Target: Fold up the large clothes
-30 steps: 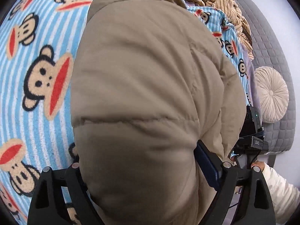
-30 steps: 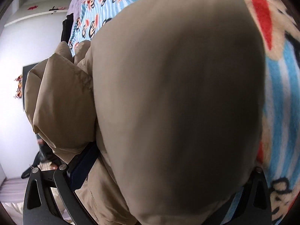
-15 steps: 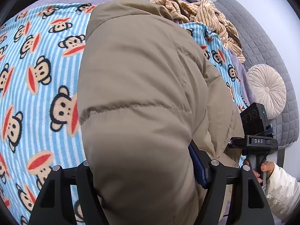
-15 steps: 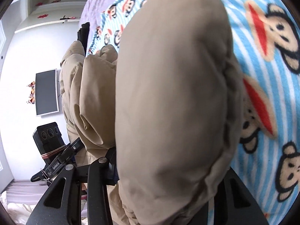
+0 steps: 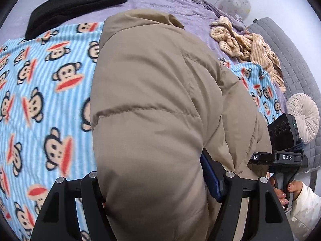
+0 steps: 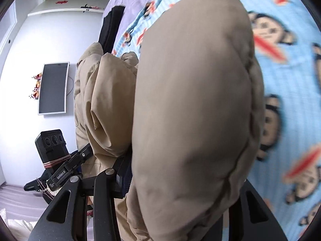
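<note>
The tan puffer jacket (image 5: 156, 120) lies above the monkey-print blanket (image 5: 46, 92) on the bed, bunched into a thick fold. The left claw (image 5: 158, 182) pinches the jacket's near edge, padding bulging between its fingers. The right claw (image 6: 180, 184) likewise pinches a thick fold of the jacket. A black garment (image 5: 76, 4) and a striped beige garment (image 5: 246, 44) lie beyond the jacket.
</note>
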`<state>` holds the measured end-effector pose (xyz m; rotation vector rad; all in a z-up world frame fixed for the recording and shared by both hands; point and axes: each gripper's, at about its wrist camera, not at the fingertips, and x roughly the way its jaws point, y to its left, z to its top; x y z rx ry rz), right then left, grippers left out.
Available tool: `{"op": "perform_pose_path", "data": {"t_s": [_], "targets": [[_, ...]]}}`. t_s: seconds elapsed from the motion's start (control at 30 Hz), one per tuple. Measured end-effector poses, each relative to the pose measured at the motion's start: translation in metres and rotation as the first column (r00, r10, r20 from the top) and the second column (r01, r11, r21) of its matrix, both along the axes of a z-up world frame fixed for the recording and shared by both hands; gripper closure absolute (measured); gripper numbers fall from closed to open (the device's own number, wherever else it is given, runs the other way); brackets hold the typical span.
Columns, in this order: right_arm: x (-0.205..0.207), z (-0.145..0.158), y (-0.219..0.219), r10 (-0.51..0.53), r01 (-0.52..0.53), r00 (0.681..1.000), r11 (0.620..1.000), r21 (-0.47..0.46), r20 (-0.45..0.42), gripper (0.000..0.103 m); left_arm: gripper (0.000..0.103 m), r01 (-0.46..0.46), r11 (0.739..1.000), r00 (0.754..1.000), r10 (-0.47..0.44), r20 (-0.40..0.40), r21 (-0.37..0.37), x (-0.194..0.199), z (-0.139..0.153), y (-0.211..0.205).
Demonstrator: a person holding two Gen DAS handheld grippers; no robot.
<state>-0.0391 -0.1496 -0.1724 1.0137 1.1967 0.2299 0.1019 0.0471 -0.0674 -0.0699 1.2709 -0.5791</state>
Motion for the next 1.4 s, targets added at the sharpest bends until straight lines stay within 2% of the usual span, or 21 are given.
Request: {"op": "perform_pose_path", "data": {"t_s": [0.1,0.2,0.27,0.33,0.4,0.47,0.57,0.6,0.63,0.67,0.73,0.83,0.93,1.07,1.13,1.4], "targets": [[0.024,-0.018,0.037,0.038,-0.038,0.999,0.999,-0.001,0.001,0.056,0.029,-0.067,0.997,0.998,0.067,0.005,0.038,0.025,-0.02,0.037],[0.048,-0.031,0.062,0.066,-0.066,0.998,0.997,-0.039,-0.021,0.056,0.027,-0.143,0.989,0.989,0.144,-0.04,0.029,0.038,-0.046,0.057],[0.054,-0.038,0.064,0.073,-0.078,0.996,0.993,-0.092,-0.058,0.05,0.026,-0.147,0.988,0.989,0.148,-0.029,0.036,0.036,-0.048,0.055],[0.049,-0.036,0.067,0.081,-0.094,0.992,0.987,-0.134,-0.099,0.047,0.026,-0.132,0.989,0.991,0.13,0.022,0.073,0.029,-0.039,0.055],[0.042,-0.027,0.07,0.094,-0.117,0.988,0.975,-0.19,-0.126,0.044,0.027,-0.132,0.986,0.988,0.123,0.091,0.098,0.026,-0.023,0.056],[0.033,-0.013,0.071,0.086,-0.125,0.986,0.95,-0.285,-0.146,0.043,0.027,-0.145,0.985,0.979,0.13,0.155,0.089,0.029,-0.006,0.063],[0.006,0.017,0.057,0.007,-0.062,0.992,0.902,-0.427,-0.127,0.043,0.027,-0.153,0.984,0.969,0.132,0.207,0.088,0.046,0.011,0.063],[-0.005,0.029,0.054,-0.023,-0.03,0.994,0.876,-0.482,-0.104,0.044,0.027,-0.148,0.984,0.969,0.123,0.213,0.102,0.052,0.011,0.059],[-0.01,0.04,0.053,-0.035,-0.008,0.997,0.861,-0.508,-0.076,0.059,0.027,-0.136,0.984,0.971,0.109,0.211,0.118,0.057,0.008,0.054],[-0.016,0.05,0.053,-0.035,0.006,0.998,0.859,-0.512,-0.046,0.075,0.027,-0.123,0.983,0.974,0.095,0.205,0.132,0.059,0.004,0.049],[-0.027,0.066,0.054,-0.02,0.015,1.0,0.873,-0.488,-0.007,0.077,0.027,-0.09,0.986,0.981,0.063,0.186,0.144,0.058,-0.005,0.031],[0.001,0.084,0.087,0.079,-0.064,0.997,0.884,-0.463,0.014,0.078,0.026,-0.047,0.975,0.971,-0.007,0.241,0.217,0.038,-0.011,0.001],[0.017,0.077,0.12,0.158,-0.149,0.987,0.858,-0.492,-0.023,0.078,0.026,-0.037,0.97,0.968,-0.024,0.25,0.239,0.027,-0.017,-0.014],[0.014,0.035,0.138,0.157,-0.216,0.975,0.819,-0.531,-0.155,0.078,0.026,-0.023,0.972,0.972,-0.032,0.231,0.232,0.024,-0.013,-0.015],[0.014,0.02,0.138,0.15,-0.225,0.972,0.803,-0.552,-0.179,0.078,0.026,-0.013,0.972,0.974,-0.041,0.224,0.236,0.019,-0.006,-0.01],[0.021,0.008,0.132,0.103,-0.199,0.975,0.8,-0.566,-0.198,0.078,0.026,-0.043,0.966,0.984,-0.002,0.175,0.254,-0.03,0.007,0.048]]}}
